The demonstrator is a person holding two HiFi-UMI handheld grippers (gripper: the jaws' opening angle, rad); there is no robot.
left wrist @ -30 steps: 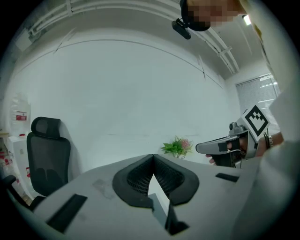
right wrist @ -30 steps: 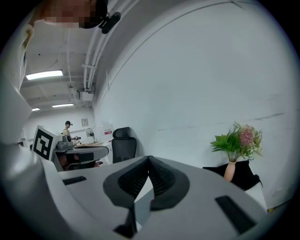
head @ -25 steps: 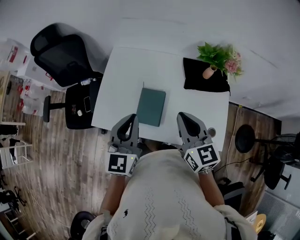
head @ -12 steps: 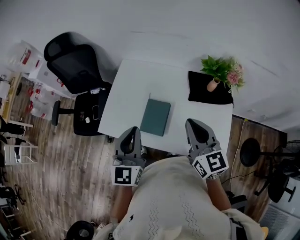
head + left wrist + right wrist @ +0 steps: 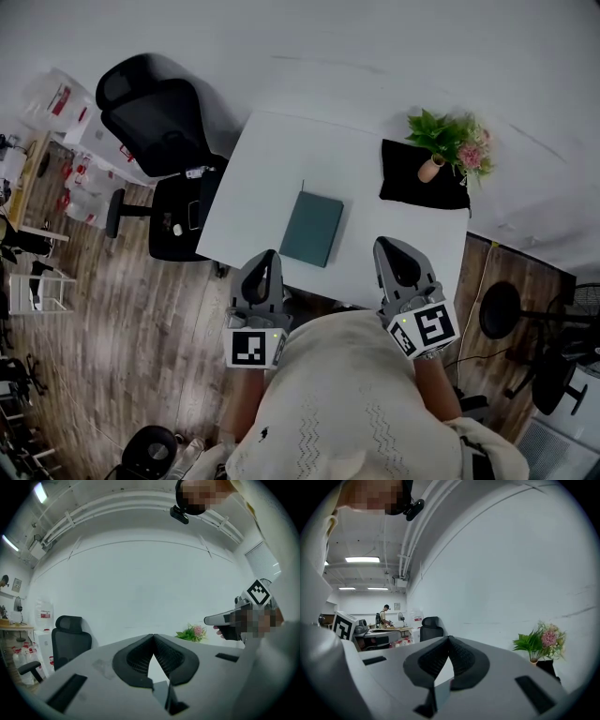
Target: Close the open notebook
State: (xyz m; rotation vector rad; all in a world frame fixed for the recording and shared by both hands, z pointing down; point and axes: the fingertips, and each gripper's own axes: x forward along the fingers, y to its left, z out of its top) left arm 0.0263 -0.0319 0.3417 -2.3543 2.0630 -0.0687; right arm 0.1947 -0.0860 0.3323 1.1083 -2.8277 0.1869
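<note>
Ahead of your left tool (image 5: 269,255) and right tool (image 5: 382,244), between them, the closed dark-green notebook (image 5: 312,230) lies flat on the white tabletop (image 5: 272,159). Both tools are pressed together, empty; in their own views their bodies largely hide the notebook.

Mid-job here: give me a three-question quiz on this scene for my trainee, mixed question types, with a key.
1. True or false: the green notebook lies closed on the white table.
2. The left gripper and the right gripper have their jaws: A) apart; B) together, holding nothing; C) clamped on the notebook.
3. Fill in: in the head view, the black office chair stands at the table's ____ side.

Key: 1 true; 2 B; 3 left.
</note>
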